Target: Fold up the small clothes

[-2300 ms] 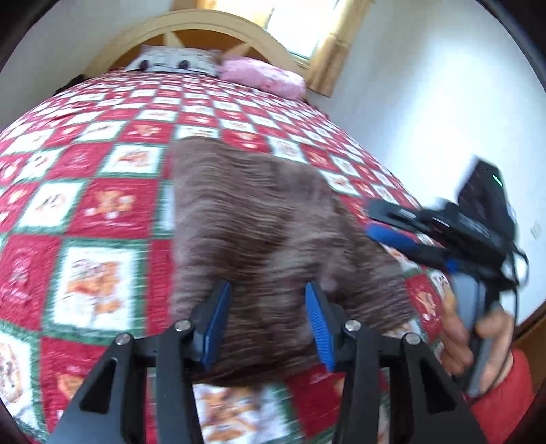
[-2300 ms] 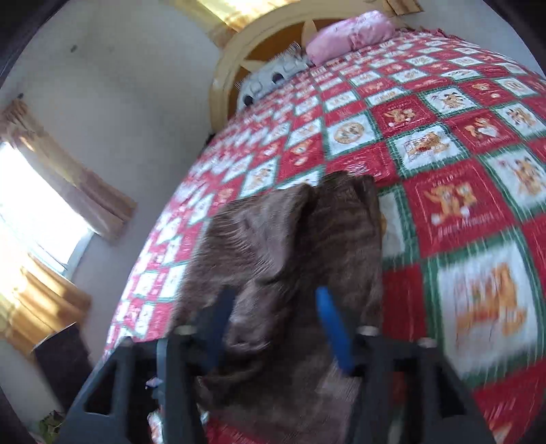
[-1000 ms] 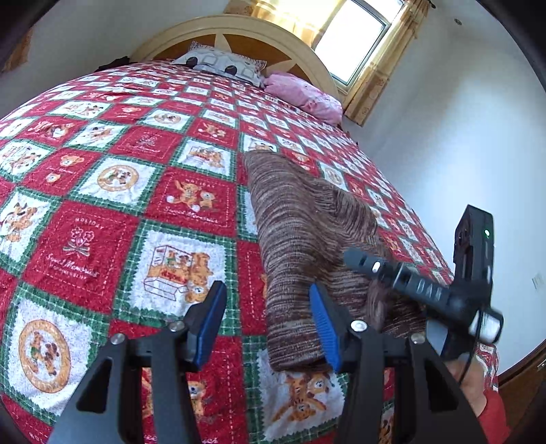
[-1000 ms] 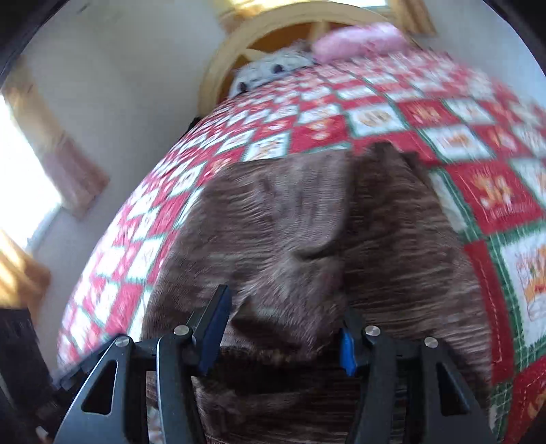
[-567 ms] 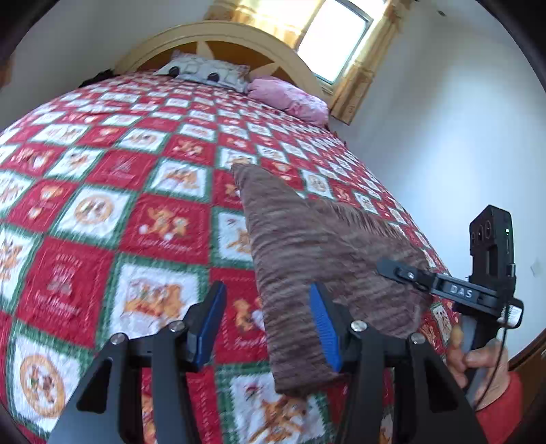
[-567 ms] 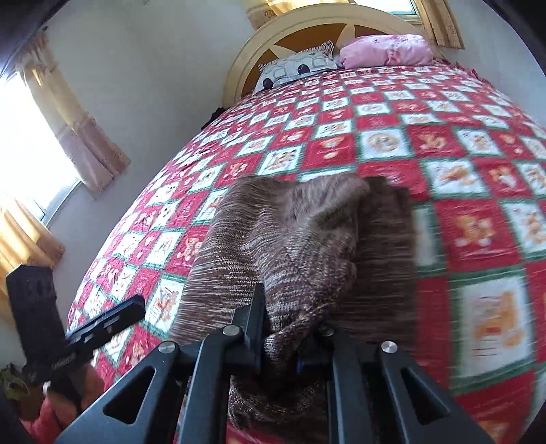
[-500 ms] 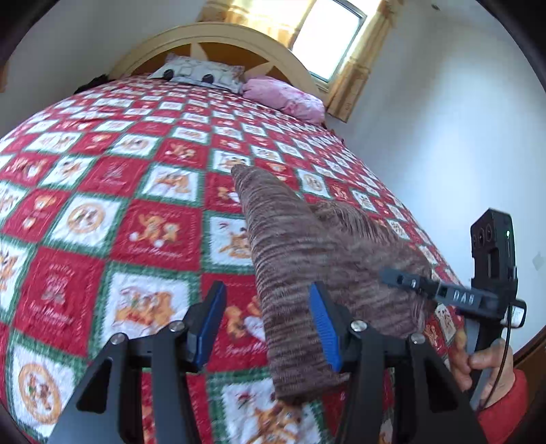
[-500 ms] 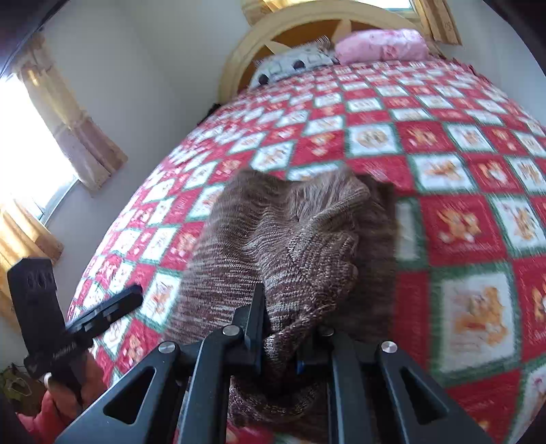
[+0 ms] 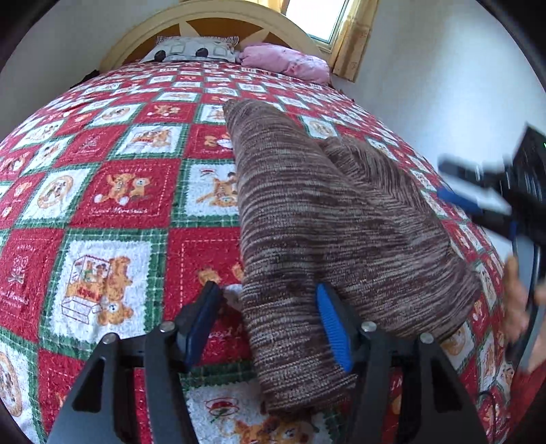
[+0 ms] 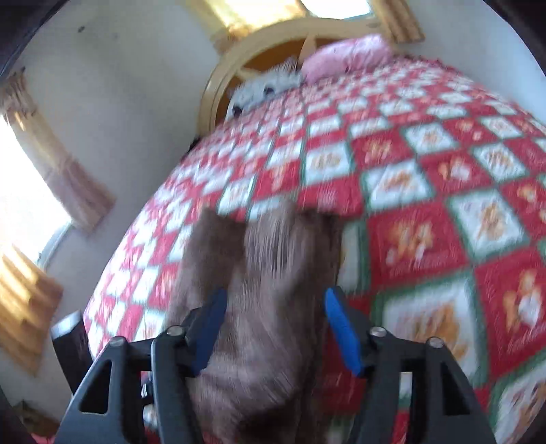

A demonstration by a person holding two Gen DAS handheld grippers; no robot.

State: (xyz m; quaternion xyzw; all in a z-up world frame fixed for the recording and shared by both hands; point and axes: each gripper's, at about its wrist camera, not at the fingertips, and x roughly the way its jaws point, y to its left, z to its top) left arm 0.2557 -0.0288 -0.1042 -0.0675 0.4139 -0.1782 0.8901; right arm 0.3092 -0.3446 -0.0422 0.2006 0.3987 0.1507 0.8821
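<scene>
Evidently the fold has just been laid, judging by how both tools stand clear of the cloth. At the left of the left wrist view the quilt (image 9: 102,191) spreads bare, red and white squares running up to the headboard (image 9: 218,24) at the top edge; it serves as the flat work surface. Lower centre, the left gripper (image 9: 269,324) has its jaws opening, and the near left edge of the sweater (image 9: 324,218) lies between the blue pads, which do not press on it. That placing suits a next pinch on the near hem, I judge. The sweater itself fills the centre, a long brown knit strip running from the lower middle up toward the pillows (image 9: 239,51), with a second layer doubled over its right half, so the garment looks part folded lengthwise. At the far right the right gripper (image 9: 477,194) shows blurred, held off the cloth beside a hand (image 9: 518,293).

In the right wrist view, also blurred, the sweater (image 10: 266,324) rises from the bottom centre between the right gripper's (image 10: 273,328) pads; its jaws are opening and nothing is pinched, the fabric lying loose on the quilt (image 10: 443,211).
</scene>
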